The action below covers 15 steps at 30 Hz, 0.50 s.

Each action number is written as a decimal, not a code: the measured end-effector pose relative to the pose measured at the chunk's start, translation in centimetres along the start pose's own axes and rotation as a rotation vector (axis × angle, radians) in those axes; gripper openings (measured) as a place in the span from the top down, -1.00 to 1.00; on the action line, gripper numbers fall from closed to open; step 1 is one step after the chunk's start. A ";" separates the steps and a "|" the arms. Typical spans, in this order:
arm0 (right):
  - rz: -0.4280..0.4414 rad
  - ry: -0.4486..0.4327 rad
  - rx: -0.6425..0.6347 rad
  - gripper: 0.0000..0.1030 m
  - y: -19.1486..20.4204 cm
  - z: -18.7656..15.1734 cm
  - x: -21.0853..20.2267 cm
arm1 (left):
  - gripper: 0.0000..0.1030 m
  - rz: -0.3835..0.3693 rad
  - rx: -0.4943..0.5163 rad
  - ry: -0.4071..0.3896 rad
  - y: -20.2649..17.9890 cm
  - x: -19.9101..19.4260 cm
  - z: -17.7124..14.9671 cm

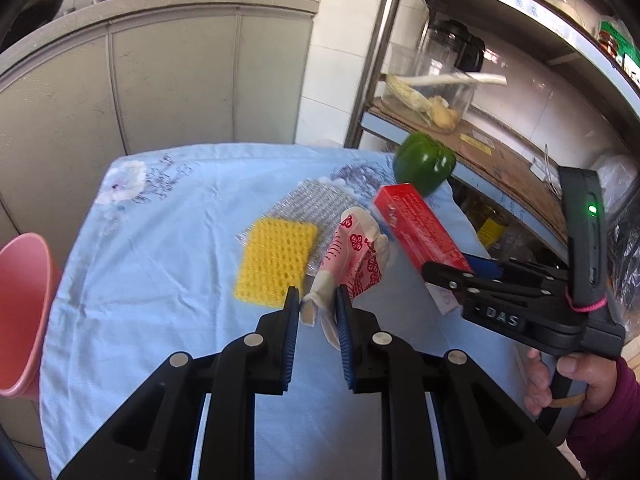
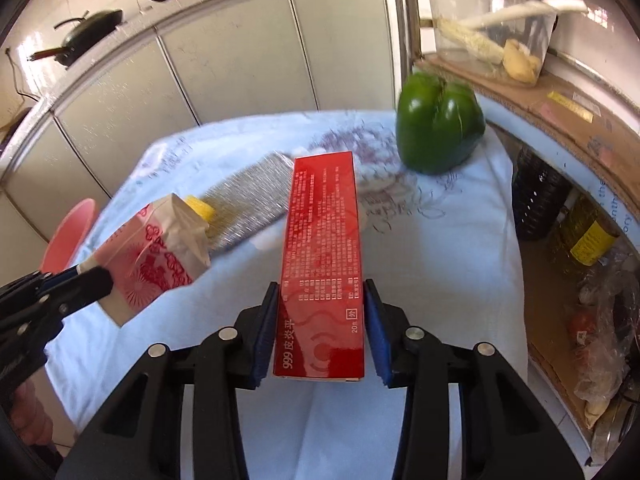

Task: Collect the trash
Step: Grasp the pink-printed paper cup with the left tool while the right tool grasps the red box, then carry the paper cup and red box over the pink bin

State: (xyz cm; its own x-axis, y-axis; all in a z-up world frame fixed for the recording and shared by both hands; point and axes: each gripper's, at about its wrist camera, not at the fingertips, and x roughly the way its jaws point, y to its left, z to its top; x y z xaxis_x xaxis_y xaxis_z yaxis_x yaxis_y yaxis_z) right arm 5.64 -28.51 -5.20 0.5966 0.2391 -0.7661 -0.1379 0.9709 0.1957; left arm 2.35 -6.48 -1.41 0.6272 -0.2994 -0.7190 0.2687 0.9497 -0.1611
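A pink-and-white paper bag [image 1: 356, 248] with red flower prints hangs above the blue tablecloth [image 1: 160, 280]. My left gripper [image 1: 318, 308] is shut on the bag's folded lower end. In the right wrist view the same bag [image 2: 156, 256] is pinched by the left gripper [image 2: 86, 278] at the left edge. A long red carton [image 2: 320, 240] with white print lies lengthwise between the pads of my right gripper [image 2: 320, 320], which is shut on its near end. In the left wrist view the red carton [image 1: 416, 220] slants up out of the right gripper [image 1: 452, 268], held by a hand [image 1: 576, 380].
A green pepper [image 2: 438, 124] stands at the table's far right corner. A yellow sponge [image 1: 274, 264] lies on a silver mesh pad [image 1: 316, 200] mid-table. A pink bin [image 1: 24, 312] stands off the left edge. A metal shelf [image 1: 500, 160] with a glass container and bottles runs along the right.
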 end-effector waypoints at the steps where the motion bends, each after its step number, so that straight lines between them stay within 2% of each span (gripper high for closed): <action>1: 0.005 -0.011 -0.006 0.20 0.3 0.1 -0.4 | 0.66 0.009 -0.005 -0.011 0.2 -0.4 0.1; 15: 0.100 -0.070 -0.118 0.20 6.8 1.8 -2.9 | 0.66 0.164 -0.125 -0.126 5.3 -4.7 0.7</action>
State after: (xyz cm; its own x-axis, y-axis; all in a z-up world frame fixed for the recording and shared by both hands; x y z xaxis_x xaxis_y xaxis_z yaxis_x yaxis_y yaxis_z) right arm 4.38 -22.60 -0.58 0.6281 0.3372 -0.7012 -0.2885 0.9379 0.1925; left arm 1.33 -0.09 1.53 0.7435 -0.1418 -0.6535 0.0677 0.9882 -0.1373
